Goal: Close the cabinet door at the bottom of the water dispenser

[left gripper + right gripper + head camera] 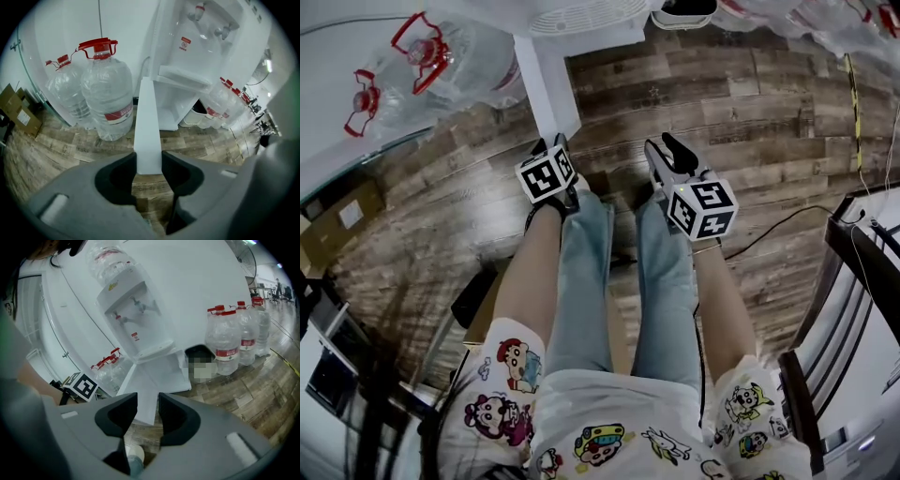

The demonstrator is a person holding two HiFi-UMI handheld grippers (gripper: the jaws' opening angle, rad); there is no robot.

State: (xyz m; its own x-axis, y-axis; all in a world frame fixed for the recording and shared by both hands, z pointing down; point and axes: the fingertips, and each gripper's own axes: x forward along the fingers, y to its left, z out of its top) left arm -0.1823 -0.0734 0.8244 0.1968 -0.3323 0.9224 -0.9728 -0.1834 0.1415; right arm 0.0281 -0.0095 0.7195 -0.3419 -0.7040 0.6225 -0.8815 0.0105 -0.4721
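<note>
Head view, floor: grey-brown wood-grain planks.
Head view, door: flat white panel, swung open, its near end at the left claw.
Head view, right claw: dark, apart from the door.
Left gripper view, left claw: black pads pinching the door's thin straight edge.
Left gripper view, bottles: clear ribbed plastic with red caps and handles, beside the white dispenser.
Right gripper view, right claw: spread, pinching nothing; the door's smooth corner shows beyond the gap.
</note>
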